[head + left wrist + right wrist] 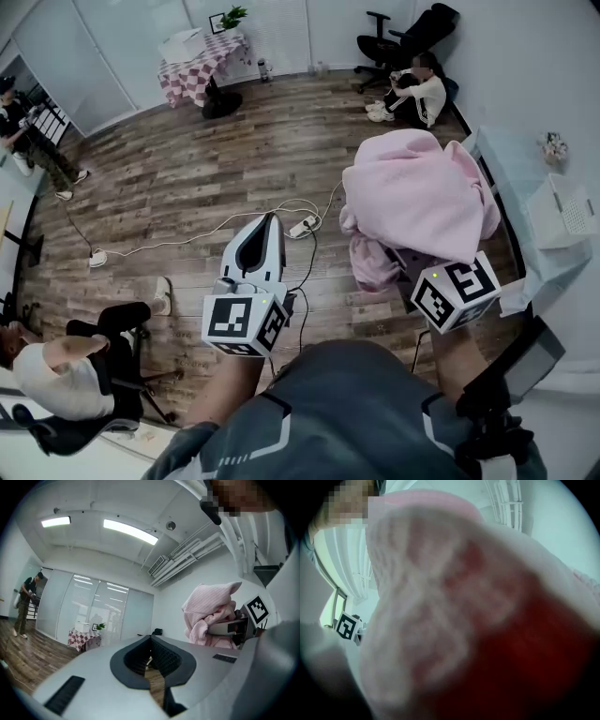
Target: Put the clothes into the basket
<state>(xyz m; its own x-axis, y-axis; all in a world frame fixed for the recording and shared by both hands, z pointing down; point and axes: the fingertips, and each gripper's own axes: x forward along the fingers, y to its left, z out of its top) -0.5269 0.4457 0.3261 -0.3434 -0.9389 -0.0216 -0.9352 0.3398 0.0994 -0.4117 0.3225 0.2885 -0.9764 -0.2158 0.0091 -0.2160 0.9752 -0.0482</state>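
Far left: one person point(30, 131) stands at the edge of the wooden floor point(178, 178) and another point(56, 370) sits on a chair, low in the head view.

Centre left: the left gripper point(270, 223) is raised over bare floor. Its jaws are brought together at the tips and there is nothing between them. In its own view only a narrow slit of floor shows below the meeting point. Just beyond its tips, a white power strip point(302, 226) lies on the floor with cables running off it.

Centre right: the pink garment point(422, 192) is off the floor, bunched and draped over the right gripper point(225, 628), with folds hanging down on the side nearer the left gripper. Fabric fills the right gripper view entirely, so the state of its jaws cannot be determined from any view.

Right: a table with a pale blue cover point(511, 173) stands beside the garment. A white slotted basket point(553, 223) sits on it, apart from the garment.
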